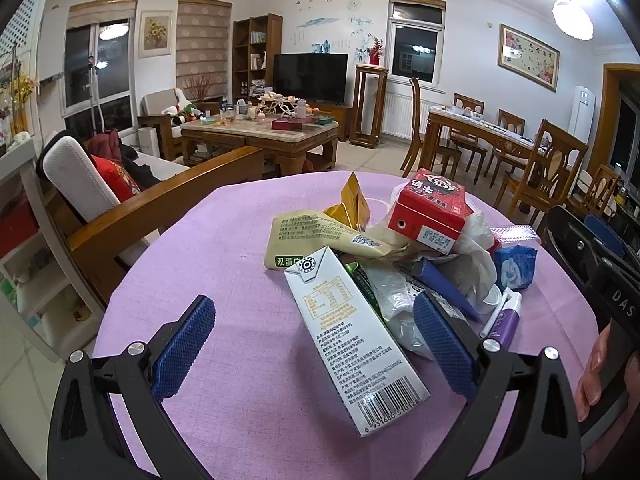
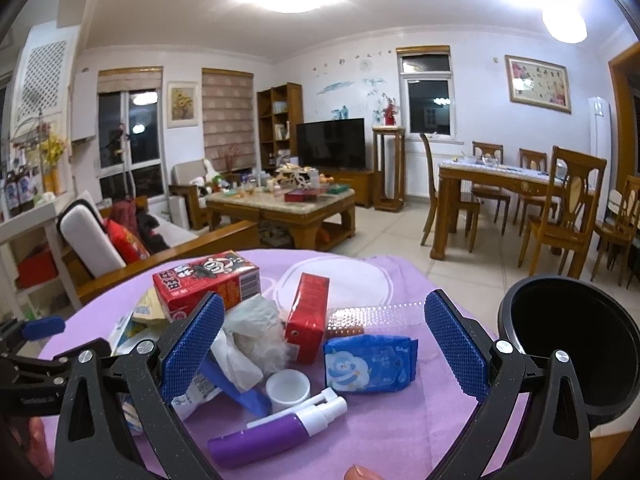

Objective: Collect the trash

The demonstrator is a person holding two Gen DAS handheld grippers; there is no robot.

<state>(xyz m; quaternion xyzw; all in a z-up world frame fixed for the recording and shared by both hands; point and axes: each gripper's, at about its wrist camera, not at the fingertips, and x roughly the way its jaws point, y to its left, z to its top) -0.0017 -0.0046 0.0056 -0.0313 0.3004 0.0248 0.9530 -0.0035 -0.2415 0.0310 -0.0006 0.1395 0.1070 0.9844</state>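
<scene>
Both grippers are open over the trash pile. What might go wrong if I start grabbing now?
The white milk carton leans on the wrappers, so lifting it may shift the heap. The purple spray bottle lies on its side and could roll. The black bin sits beyond the table edge, so a loose grip may drop items on the floor.

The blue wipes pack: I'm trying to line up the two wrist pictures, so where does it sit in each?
Left wrist: blue wipes pack at right, behind the purple spray bottle.
Right wrist: the pack sits centre, between the open tongs.
Shared landmark: the spray bottle.
</scene>
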